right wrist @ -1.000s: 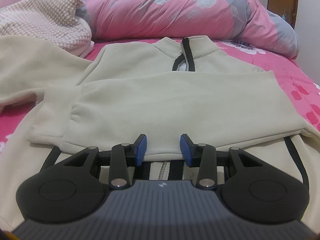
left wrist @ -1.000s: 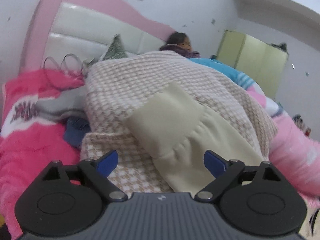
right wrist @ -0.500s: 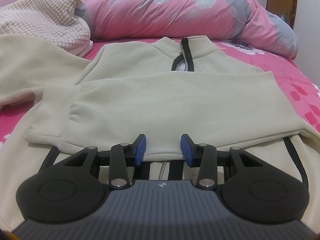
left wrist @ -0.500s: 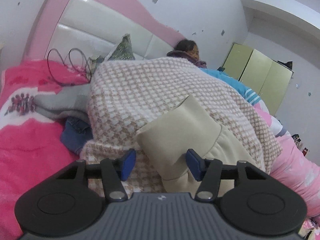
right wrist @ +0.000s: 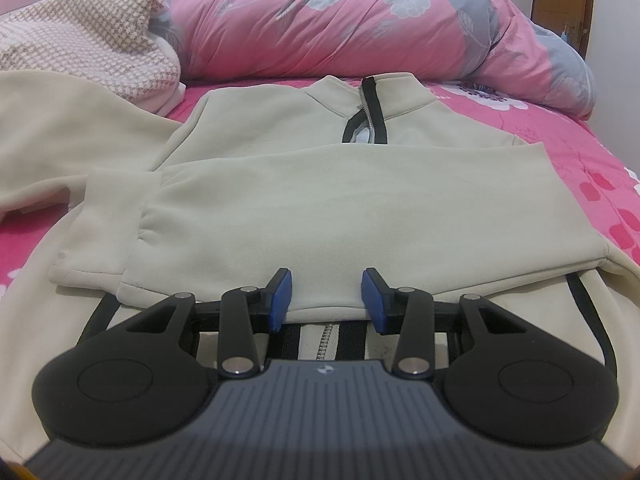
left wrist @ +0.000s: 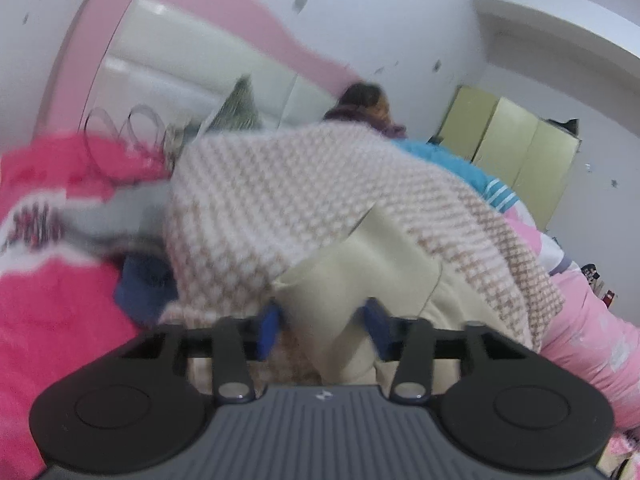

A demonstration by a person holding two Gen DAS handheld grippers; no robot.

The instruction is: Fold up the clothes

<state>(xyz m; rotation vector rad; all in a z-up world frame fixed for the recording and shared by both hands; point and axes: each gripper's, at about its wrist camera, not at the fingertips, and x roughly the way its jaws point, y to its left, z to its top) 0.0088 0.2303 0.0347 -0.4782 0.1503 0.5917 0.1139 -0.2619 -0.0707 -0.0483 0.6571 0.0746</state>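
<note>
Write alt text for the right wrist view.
A cream zip-neck sweatshirt lies flat on a pink floral bedsheet, one sleeve folded across its chest. The right tool sits at the sleeve's near edge, jaws apart. Behind lie a pink flowered duvet and a checked blanket.

The jacket (right wrist: 280, 184) lies flat on the bed (right wrist: 592, 152), one sleeve (right wrist: 240, 216) folded across its front. Behind it lies the quilt (right wrist: 360, 24), to its left the blanket (right wrist: 80, 40) (the other sleeve (left wrist: 360, 264) runs beneath it).
</note>
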